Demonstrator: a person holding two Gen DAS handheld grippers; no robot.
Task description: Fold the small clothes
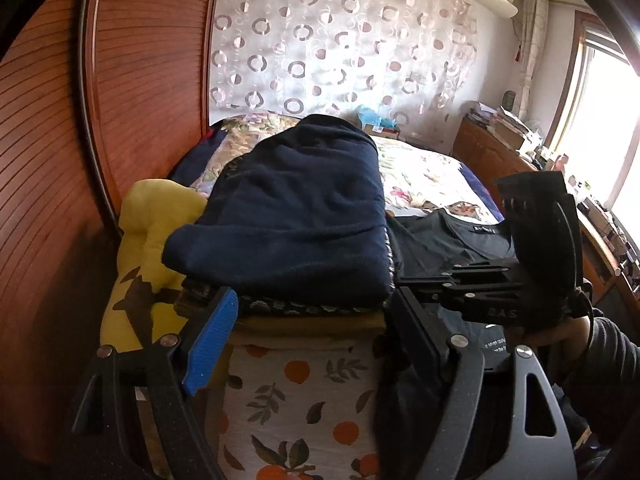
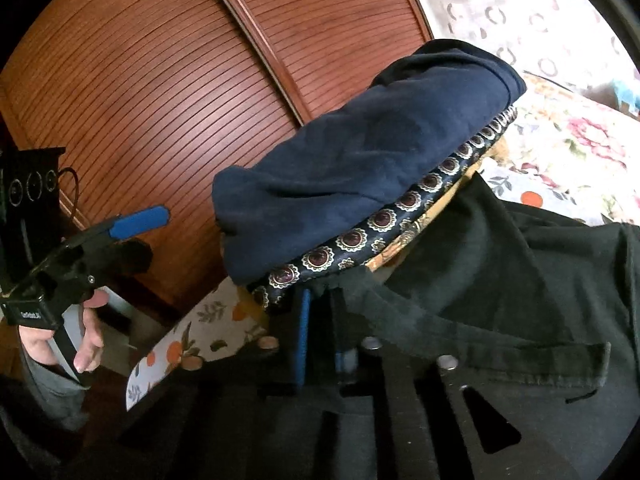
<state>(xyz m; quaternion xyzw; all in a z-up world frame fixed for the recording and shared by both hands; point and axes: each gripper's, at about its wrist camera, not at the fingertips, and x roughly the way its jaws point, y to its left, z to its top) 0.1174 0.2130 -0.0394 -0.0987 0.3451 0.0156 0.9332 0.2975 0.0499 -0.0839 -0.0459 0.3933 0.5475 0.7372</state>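
Observation:
A folded navy garment (image 1: pixel 296 208) tops a stack of folded clothes on the bed; under it lie a patterned dark piece (image 2: pixel 360 232) and a mustard one (image 1: pixel 308 326). A black T-shirt (image 1: pixel 452 240) lies to the right of the stack, also in the right wrist view (image 2: pixel 500 300). My left gripper (image 1: pixel 308 340) is open and empty in front of the stack, blue pad (image 1: pixel 210 344) showing; it also shows in the right wrist view (image 2: pixel 132 236). My right gripper (image 2: pixel 320 336) is shut on the black T-shirt's edge beside the stack; it shows in the left wrist view (image 1: pixel 404 280).
The bed has an orange-print sheet (image 1: pixel 304 408) and a floral quilt (image 1: pixel 420 176). A yellow cushion (image 1: pixel 148 248) lies left of the stack. A slatted wooden wardrobe (image 1: pixel 132 92) stands at left, a cluttered wooden cabinet (image 1: pixel 492 140) and window at right.

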